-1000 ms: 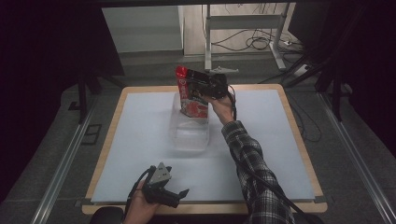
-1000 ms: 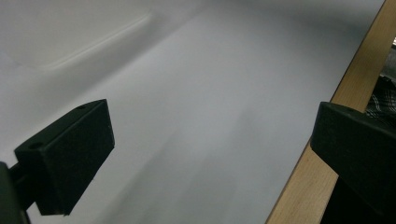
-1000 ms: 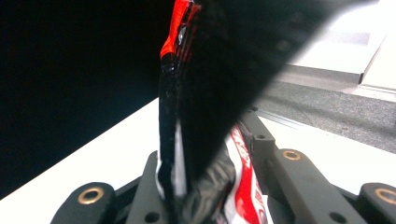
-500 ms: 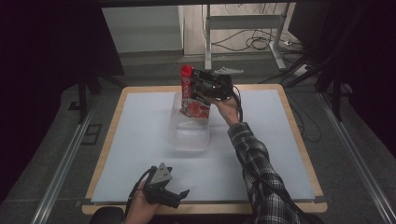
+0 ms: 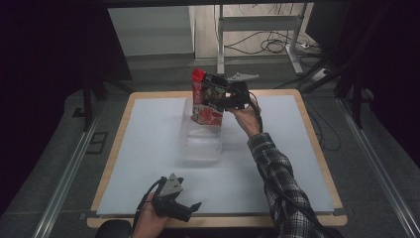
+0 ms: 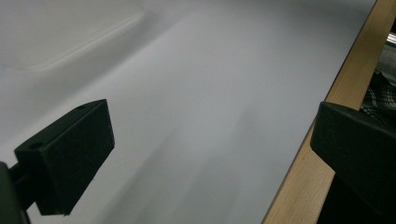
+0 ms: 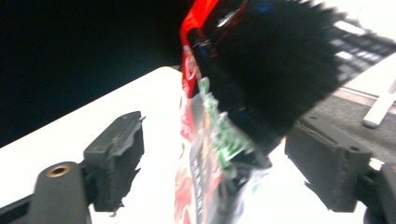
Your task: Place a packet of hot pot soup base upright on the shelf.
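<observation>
Since a second ago, the right hand-held gripper (image 5: 225, 94) has shifted slightly rightward near the worktop's (image 5: 297, 168) far edge. Its jaws stand parted around the red snack pouch (image 5: 205, 101), which hangs above the clear container (image 5: 200, 141). At the near edge, the left hand-held gripper (image 5: 190, 208) rests with jaws spread, grasping nothing.
</observation>
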Available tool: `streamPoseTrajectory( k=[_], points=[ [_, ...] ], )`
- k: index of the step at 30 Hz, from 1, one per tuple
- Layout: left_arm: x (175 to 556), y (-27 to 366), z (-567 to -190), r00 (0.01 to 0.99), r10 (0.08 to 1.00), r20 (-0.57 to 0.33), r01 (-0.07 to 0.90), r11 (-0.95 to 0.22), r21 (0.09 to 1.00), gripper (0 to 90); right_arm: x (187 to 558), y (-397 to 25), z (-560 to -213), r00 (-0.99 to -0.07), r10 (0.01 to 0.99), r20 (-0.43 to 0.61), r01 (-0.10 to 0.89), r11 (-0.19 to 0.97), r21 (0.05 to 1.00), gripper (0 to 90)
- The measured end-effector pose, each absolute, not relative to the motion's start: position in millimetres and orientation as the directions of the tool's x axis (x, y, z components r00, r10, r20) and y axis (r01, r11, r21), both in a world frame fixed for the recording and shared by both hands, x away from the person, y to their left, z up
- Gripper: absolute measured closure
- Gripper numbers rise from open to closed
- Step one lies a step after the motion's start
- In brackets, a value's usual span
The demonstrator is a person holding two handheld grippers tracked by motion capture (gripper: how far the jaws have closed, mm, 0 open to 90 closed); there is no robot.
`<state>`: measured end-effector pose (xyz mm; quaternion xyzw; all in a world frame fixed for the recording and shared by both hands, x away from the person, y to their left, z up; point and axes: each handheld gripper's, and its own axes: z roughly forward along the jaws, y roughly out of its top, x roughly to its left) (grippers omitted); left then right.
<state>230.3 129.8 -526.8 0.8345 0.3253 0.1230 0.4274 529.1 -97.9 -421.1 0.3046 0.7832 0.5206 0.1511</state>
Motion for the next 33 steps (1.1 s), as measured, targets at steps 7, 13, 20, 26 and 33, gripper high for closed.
streamPoseTrajectory(
  k=[7, 13, 20, 26, 33],
  points=[
    [229.7, 129.6, -527.0, 0.759, 0.646, -0.073, 0.436, -0.422, 0.795, 0.0, 522.4, -100.2, -421.4, -0.775, 0.627, 0.080, 0.331, 0.294, 0.897, 11.9],
    [229.6, 130.0, -527.0, 0.760, 0.646, -0.076, 0.436, -0.419, 0.796, 0.0, 516.0, -102.0, -418.9, -0.776, 0.628, 0.066, 0.325, 0.308, 0.894, 10.3],
    [229.3, 130.0, -527.4, 0.760, 0.646, -0.074, 0.435, -0.421, 0.796, 0.0, 508.7, -108.8, -412.6, -0.768, 0.636, 0.073, 0.331, 0.297, 0.896, 8.6],
    [229.3, 130.5, -527.5, 0.758, 0.647, -0.075, 0.436, -0.418, 0.797, 0.0, 500.6, -114.9, -408.2, -0.764, 0.641, 0.075, 0.336, 0.296, 0.894, 7.1],
    [228.9, 130.3, -527.9, 0.761, 0.644, -0.072, 0.434, -0.425, 0.795, 0.0, 488.8, -122.5, -409.8, -0.765, 0.642, 0.059, 0.331, 0.313, 0.890, 6.7]
  ],
)
